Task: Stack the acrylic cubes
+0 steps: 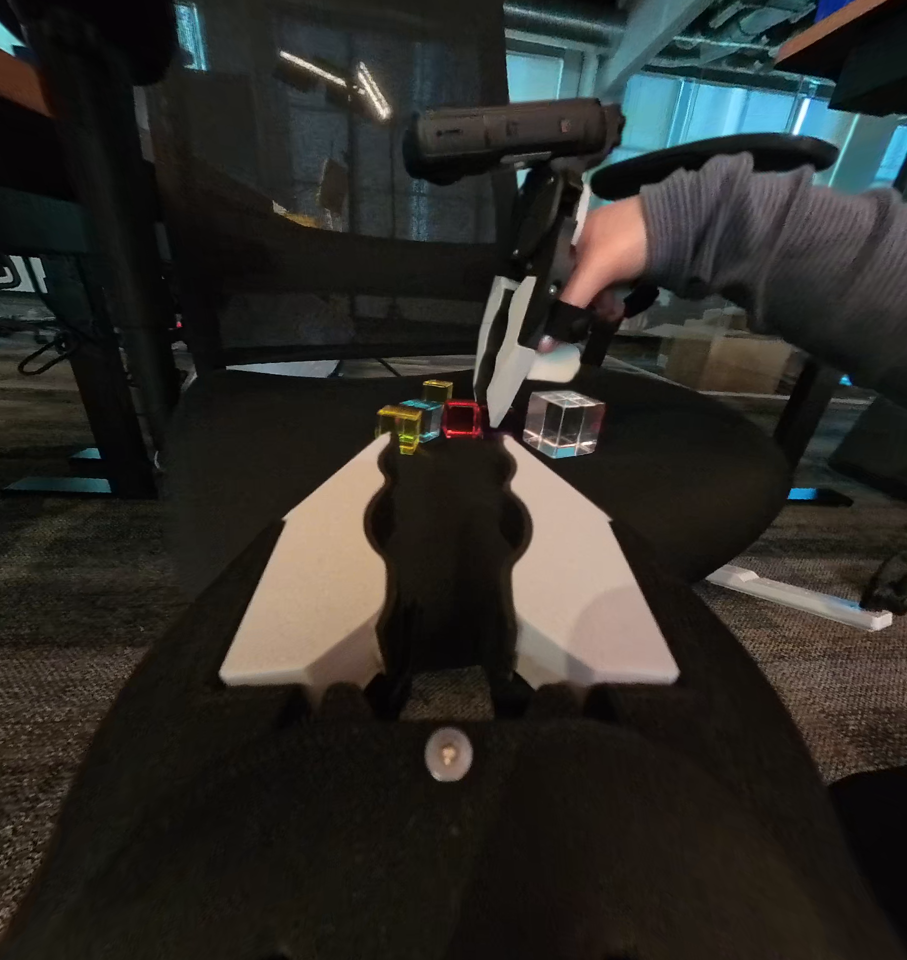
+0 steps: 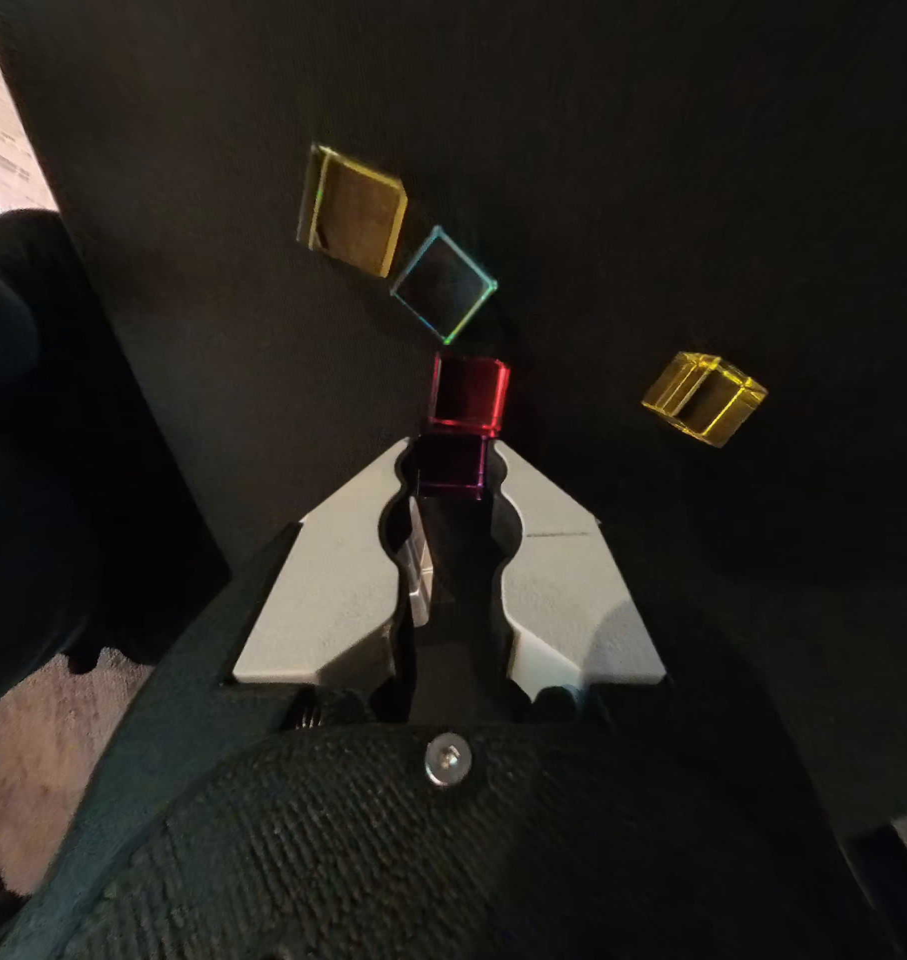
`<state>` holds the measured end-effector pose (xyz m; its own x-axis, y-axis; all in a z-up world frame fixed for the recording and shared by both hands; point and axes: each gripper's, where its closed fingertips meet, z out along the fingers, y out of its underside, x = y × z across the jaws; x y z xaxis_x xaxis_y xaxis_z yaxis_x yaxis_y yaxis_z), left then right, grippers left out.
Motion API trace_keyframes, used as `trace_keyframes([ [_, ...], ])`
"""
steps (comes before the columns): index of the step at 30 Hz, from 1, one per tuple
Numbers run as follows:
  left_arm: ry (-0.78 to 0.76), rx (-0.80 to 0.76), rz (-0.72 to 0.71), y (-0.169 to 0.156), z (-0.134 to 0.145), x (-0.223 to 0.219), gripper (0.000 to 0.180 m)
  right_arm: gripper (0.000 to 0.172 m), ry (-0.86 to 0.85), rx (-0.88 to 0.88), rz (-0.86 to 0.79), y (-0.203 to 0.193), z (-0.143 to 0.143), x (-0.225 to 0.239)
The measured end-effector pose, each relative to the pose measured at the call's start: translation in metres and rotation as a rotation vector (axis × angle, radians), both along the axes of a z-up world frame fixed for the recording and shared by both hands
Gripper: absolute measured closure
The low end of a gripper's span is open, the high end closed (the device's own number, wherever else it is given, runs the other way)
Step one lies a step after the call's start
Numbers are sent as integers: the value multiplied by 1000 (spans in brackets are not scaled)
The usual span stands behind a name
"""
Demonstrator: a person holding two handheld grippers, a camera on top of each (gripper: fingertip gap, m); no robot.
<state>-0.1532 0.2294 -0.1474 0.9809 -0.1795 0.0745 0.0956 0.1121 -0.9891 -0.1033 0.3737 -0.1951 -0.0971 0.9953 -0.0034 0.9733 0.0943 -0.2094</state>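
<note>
Left hand-held gripper (image 1: 447,441) jaws apart, level, right hand-held gripper (image 2: 451,457) pointing down, hand (image 1: 604,254) on grip

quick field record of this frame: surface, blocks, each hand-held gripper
surface: black chair seat
blocks: red cube, purple cube, cyan-edged cube, flat yellow block, yellow cube, large clear cube
left hand-held gripper: open, holds nothing, short of the blocks
right hand-held gripper: closed around purple cube, beside red cube
</note>
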Motion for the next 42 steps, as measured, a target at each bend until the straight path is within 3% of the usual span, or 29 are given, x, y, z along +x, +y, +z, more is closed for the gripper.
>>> trace_keyframes([
  [12,18,-12,-121,-4,1,25,140,146,-15,25,202,-29,61,37],
  [39,34,-28,-222,-3,-2,50,136,146,-26,-9,210,-31,37,42],
  [42,34,-30,-230,-2,-3,52,135,134,19,-8,192,-30,47,36],
])
